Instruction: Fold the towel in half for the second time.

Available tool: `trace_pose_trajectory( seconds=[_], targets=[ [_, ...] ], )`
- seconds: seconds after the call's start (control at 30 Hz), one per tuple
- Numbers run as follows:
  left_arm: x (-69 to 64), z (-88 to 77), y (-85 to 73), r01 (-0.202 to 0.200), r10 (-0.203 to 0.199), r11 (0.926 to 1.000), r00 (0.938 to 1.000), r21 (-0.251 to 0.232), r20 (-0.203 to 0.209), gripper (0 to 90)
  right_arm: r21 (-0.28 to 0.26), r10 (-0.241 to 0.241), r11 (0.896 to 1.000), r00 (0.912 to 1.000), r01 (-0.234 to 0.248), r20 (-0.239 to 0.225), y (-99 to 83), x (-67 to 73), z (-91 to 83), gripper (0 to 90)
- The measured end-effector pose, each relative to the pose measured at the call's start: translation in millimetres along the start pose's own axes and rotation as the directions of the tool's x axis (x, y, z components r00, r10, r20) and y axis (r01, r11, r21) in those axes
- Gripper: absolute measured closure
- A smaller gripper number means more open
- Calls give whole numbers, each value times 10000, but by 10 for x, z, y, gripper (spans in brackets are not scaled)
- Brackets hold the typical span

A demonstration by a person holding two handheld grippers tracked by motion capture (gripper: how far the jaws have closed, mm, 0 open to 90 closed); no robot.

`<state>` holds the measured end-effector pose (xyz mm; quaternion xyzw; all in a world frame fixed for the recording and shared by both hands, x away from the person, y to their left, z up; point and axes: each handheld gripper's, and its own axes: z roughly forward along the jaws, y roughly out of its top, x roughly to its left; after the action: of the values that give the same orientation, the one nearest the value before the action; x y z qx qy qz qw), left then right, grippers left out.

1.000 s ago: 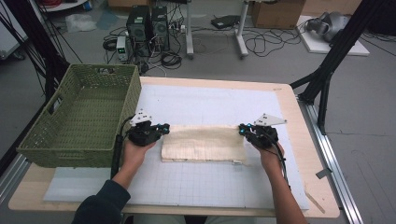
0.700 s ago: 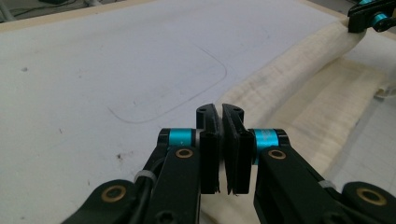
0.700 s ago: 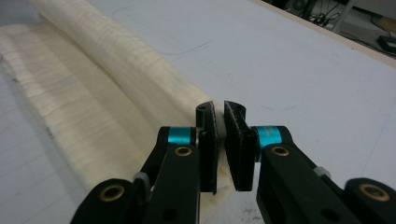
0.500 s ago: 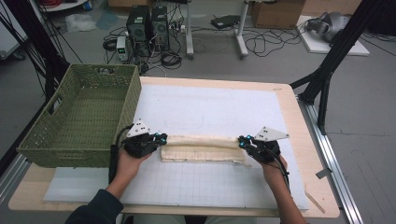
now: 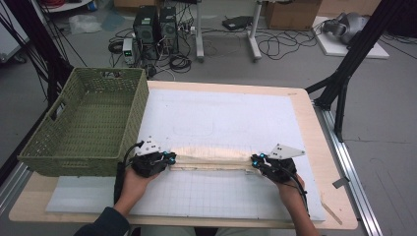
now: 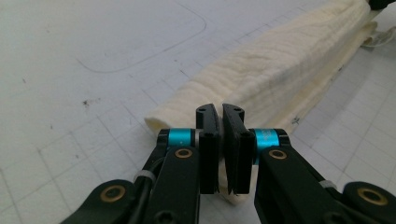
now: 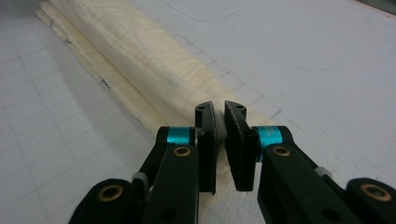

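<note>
cloth [image 5: 211, 158] folded narrower, pinched between both grippers.

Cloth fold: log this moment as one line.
left gripper: shut on cloth | right gripper: shut on cloth | cloth: folded, stretched between both on mat | basket: left of mat

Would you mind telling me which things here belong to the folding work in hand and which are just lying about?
In the job:
- cream cloth, partly folded
- left gripper, shut on its left end
- right gripper, shut on its right end
- white gridded mat under it

Lying about:
- green woven basket
- computer towers on the floor
</note>
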<state>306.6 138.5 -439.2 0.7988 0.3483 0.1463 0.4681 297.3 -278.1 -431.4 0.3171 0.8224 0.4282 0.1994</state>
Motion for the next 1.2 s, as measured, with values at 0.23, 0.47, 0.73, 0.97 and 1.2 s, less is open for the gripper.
trace_pose_trajectory(
  seconds=[0.23,0.47,0.73,0.97,1.2],
  targets=[
    [70,-127,135,632,-668,9909,9974,-1188,-266,503,10,-5,10000,10000,5,-70,-28,-1,-40,833],
    [97,-105,320,895,-844,9791,9958,-1825,355,539,117,-124,9999,9999,125,-61,-24,11,-30,823],
    [50,183,181,830,-813,9958,9957,-387,435,639,-1302,516,9903,9984,-482,233,129,-7,-256,588],
    [35,258,102,551,-557,9981,9982,278,214,660,-1135,870,9903,9948,-806,521,284,113,-30,542],
    [25,276,65,482,-492,9974,9986,536,181,671,443,704,9964,9966,-723,420,166,150,325,622]
  ],
)
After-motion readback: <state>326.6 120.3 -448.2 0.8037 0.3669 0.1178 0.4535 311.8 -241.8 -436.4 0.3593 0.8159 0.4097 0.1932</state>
